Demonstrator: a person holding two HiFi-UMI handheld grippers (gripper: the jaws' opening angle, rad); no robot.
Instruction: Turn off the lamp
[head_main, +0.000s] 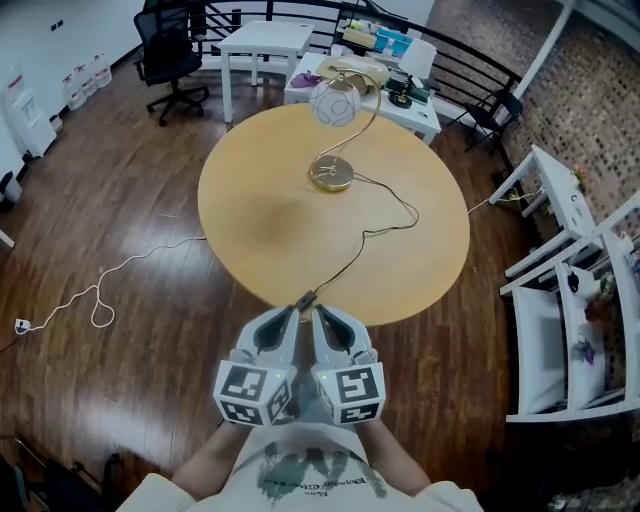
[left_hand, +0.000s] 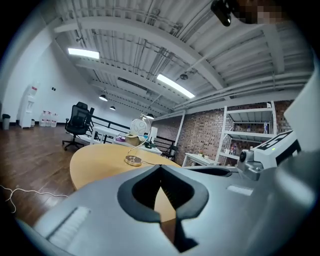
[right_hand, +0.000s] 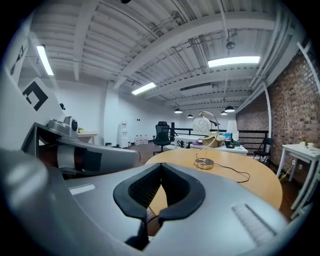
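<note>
Both units, left gripper (head_main: 287, 320) and right gripper (head_main: 326, 320), sit side by side at the near edge of the round table (head_main: 250, 225), jaws closed on nothing. The inline switch (head_main: 305, 298) lies just ahead, untouched; the globe lamp (head_main: 334, 120) stands well beyond, so switch-off is judged pending.

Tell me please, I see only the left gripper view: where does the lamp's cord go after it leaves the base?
Observer: In the head view the cord leaves the lamp, loops to the right, then runs to the near edge of the table.
Operator: Is there a switch on it?
Observer: A small dark block sits on the cord at that edge, just ahead of the left gripper and the right gripper; perhaps it is the switch.
Operator: Is the right gripper open?
Observer: No, its own view shows the jaws together.
</note>
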